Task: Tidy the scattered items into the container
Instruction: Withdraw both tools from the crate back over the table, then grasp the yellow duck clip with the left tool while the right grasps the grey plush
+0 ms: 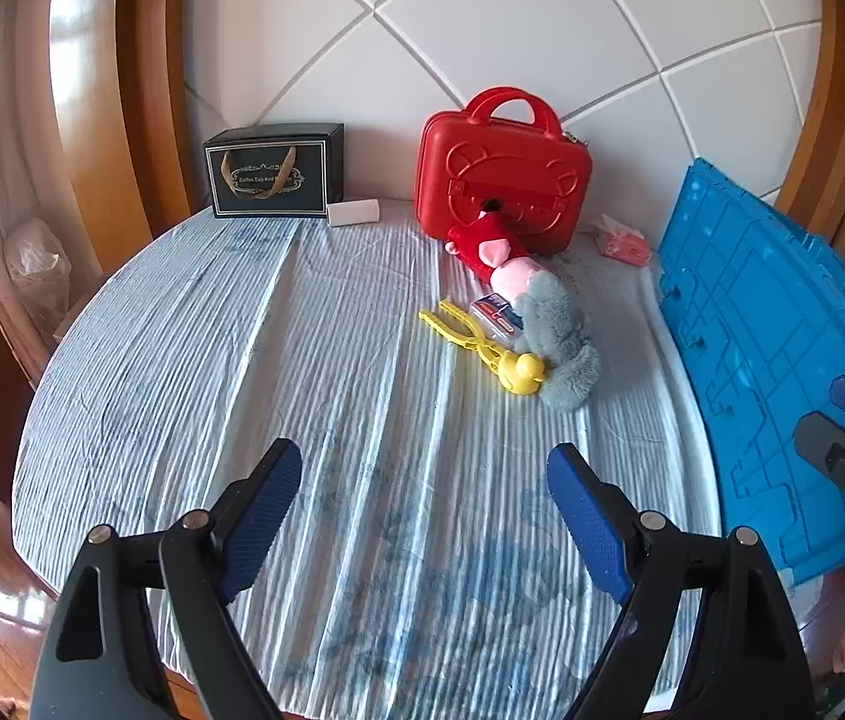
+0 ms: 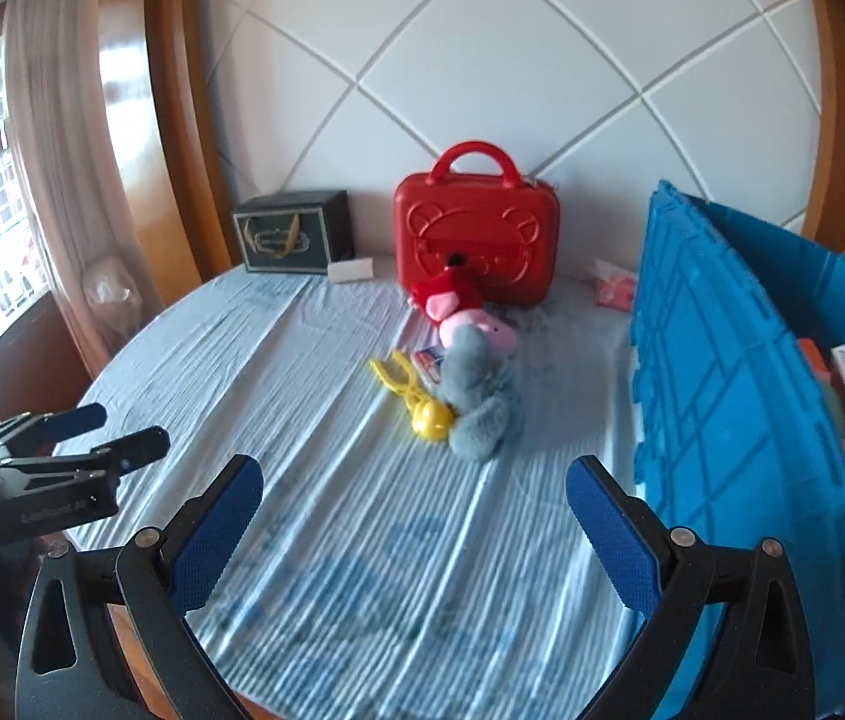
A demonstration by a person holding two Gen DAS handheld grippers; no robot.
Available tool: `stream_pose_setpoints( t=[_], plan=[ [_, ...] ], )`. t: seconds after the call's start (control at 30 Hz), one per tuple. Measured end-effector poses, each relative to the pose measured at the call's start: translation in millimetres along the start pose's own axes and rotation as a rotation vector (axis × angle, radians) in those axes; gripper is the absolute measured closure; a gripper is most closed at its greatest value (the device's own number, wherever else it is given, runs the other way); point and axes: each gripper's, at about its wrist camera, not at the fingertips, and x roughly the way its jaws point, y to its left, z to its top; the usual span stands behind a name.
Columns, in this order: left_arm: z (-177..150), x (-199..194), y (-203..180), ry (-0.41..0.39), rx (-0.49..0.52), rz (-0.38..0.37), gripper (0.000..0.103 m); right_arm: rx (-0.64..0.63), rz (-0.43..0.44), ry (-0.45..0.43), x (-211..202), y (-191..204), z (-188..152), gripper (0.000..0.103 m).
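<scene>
Quickly, we see both grippers, left and right, fingers wide apart and empty, two plush toys, one yellow duck clip mid-bed, one blue crate at right edge, bare sheet left.

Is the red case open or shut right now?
Shut. The red case stands upright on its edge, both halves together, handle up.

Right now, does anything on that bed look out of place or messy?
Yes. A small heap lies mid-bed in front of the red case: a grey plush, a pink plush, a yellow duck clip and a small packet, jumbled together outside the blue crate.
</scene>
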Motion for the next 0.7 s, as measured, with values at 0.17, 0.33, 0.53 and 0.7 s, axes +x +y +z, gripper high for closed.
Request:
stream_pose_setpoints(
  t=[0.17, 0.33, 0.53, 0.7],
  plan=[
    [18, 38, -8, 0.046, -0.001, 0.041, 0.019, 0.025, 0.054, 0.033, 49, -14, 6, 0.000],
    [23, 81, -13, 0.114, 0.009, 0.054, 0.019, 0.057, 0.049, 0.096, 100, -34, 6, 0.000],
    [38, 130, -15, 0.160, 0.036, 0.038, 0.019, 0.090, 0.004, 0.187, 162, -55, 4, 0.000],
    [56, 180, -18, 0.217, 0.078, 0.011, 0.019, 0.172, -0.048, 0.249, 209, -77, 0, 0.000]
  ],
)
